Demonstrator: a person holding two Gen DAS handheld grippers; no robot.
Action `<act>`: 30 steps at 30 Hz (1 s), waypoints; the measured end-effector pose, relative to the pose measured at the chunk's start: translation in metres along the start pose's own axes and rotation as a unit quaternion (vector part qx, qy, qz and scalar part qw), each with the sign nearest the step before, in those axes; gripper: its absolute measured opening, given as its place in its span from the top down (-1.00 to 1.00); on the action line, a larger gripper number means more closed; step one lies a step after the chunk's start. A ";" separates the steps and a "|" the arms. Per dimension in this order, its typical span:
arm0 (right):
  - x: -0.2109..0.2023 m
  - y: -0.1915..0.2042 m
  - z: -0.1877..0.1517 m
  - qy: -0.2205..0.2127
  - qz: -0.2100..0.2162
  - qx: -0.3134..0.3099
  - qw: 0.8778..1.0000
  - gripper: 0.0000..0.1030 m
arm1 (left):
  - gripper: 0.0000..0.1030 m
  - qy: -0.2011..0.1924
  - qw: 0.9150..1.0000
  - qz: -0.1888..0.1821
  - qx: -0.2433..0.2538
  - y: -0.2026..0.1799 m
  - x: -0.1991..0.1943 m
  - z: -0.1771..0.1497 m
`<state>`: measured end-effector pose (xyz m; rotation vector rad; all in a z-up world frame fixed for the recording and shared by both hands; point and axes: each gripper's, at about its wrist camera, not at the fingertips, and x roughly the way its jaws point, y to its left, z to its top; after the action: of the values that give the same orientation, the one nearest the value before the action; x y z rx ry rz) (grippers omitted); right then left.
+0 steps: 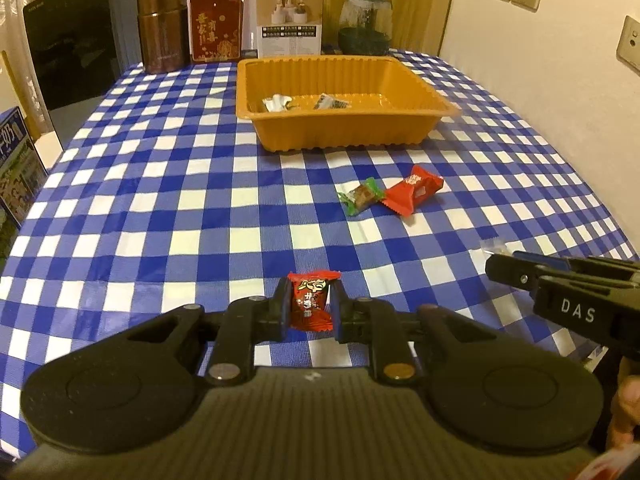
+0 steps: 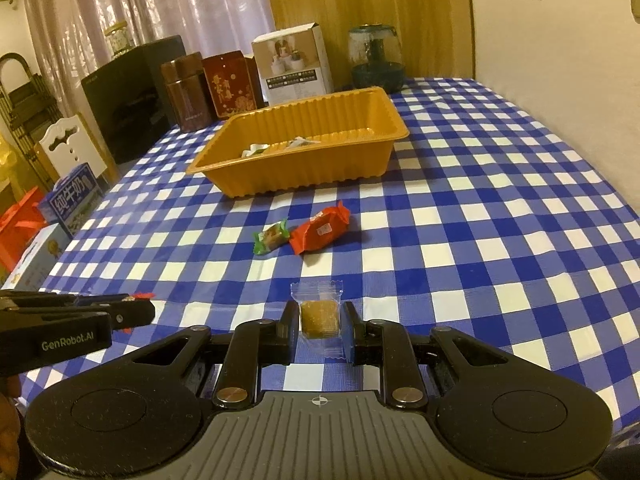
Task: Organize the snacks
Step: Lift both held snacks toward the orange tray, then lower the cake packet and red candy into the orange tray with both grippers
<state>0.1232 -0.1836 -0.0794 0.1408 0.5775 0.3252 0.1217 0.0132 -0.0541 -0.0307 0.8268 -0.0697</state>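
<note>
Left gripper [image 1: 310,306] pinches a red-wrapped candy [image 1: 311,305]; right gripper [image 2: 319,326] pinches a clear-wrapped brown sweet [image 2: 319,319]. Both loads hang above the checked tablecloth [image 2: 480,240], presumably bound for the orange tray [image 1: 340,132], short of which a green candy [image 1: 360,196] and red packet [image 1: 412,190] lie.

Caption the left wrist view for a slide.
Left gripper shut on a red-wrapped candy, with the orange tray ahead on the checked tablecloth.
</note>
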 end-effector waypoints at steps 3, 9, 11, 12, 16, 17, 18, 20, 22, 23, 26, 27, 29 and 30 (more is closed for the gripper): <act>-0.003 0.000 0.001 -0.003 0.000 0.002 1.000 0.56 | 0.66 -0.006 1.000 0.003 0.002 0.000 -0.004 0.002; -0.007 -0.001 0.005 -0.008 -0.001 0.007 1.000 0.57 | 0.66 -0.013 1.000 0.005 0.001 0.002 -0.009 0.006; -0.008 -0.002 0.006 -0.009 -0.001 0.009 1.000 0.56 | 0.66 -0.015 1.000 0.005 0.001 0.003 -0.009 0.006; -0.008 -0.002 0.007 -0.009 0.000 0.010 1.000 0.56 | 0.66 -0.016 1.000 0.006 0.001 0.003 -0.009 0.007; -0.008 -0.003 0.011 -0.014 0.000 0.012 1.000 0.56 | 0.66 -0.018 1.000 0.009 0.000 0.003 -0.009 0.010; -0.008 -0.003 0.012 -0.015 0.001 0.013 1.000 0.56 | 0.66 -0.018 1.000 0.009 0.000 0.003 -0.009 0.010; -0.008 -0.003 0.014 -0.017 0.001 0.013 1.000 0.56 | 0.66 -0.019 1.000 0.010 0.000 0.003 -0.009 0.011; -0.009 -0.003 0.017 -0.020 0.001 0.012 1.000 0.56 | 0.66 -0.020 1.000 0.011 -0.001 0.004 -0.008 0.014; -0.008 -0.003 0.022 -0.024 0.001 0.011 1.000 0.56 | 0.66 -0.022 1.000 0.011 -0.001 0.005 -0.007 0.017; -0.007 -0.004 0.024 -0.025 0.001 0.011 1.000 0.56 | 0.66 -0.023 1.000 0.011 0.000 0.005 -0.006 0.019; -0.004 -0.005 0.034 -0.029 0.001 0.009 1.000 0.56 | 0.66 -0.024 1.000 0.010 0.001 0.007 -0.003 0.026; -0.002 -0.005 0.037 -0.029 0.002 0.009 1.000 0.56 | 0.66 -0.025 1.000 0.009 0.001 0.007 -0.001 0.029; 0.002 -0.005 0.045 -0.032 0.004 0.008 0.999 0.56 | 0.66 -0.025 1.000 0.010 0.002 0.009 0.003 0.034; 0.003 -0.004 0.049 -0.034 0.005 0.006 0.999 0.56 | 0.66 -0.026 1.000 0.011 0.004 0.010 0.005 0.038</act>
<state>0.1540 -0.1878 -0.0415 0.1652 0.5122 0.3260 0.1533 0.0225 -0.0325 -0.0162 0.7741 -0.0522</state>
